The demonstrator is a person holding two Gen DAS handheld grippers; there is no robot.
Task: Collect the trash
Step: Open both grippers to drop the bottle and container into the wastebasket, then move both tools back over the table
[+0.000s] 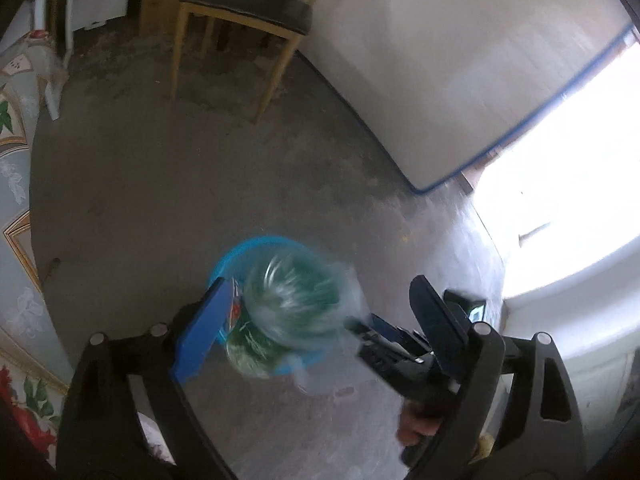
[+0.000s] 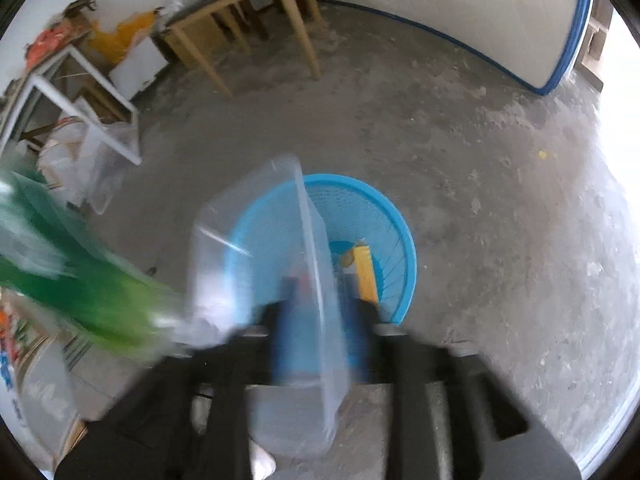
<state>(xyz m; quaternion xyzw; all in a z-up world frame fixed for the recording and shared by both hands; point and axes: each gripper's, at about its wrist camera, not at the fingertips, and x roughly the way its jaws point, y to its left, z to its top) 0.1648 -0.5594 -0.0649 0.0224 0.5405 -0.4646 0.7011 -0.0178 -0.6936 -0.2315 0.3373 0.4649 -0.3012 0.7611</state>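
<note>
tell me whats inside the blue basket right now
The blue basket holds a yellow flat piece and a small round scrap beside it. The clear plastic container covers its left side.

Left wrist view looks steeply down along its fingers at the concrete floor (image 1: 160, 200), close above the blue basket (image 1: 256, 246); chair (image 1: 248, 20) and white mattress (image 1: 440, 80) at the far side; bright doorway to the right. Right wrist view also tilts down, near over the same blue basket (image 2: 392, 216); faces the chair (image 2: 240, 12) and mattress (image 2: 460, 0) too. Both views share basket, floor, chair, mattress; the right gripper (image 1: 384, 332) shows in the left view, blurred.
</note>
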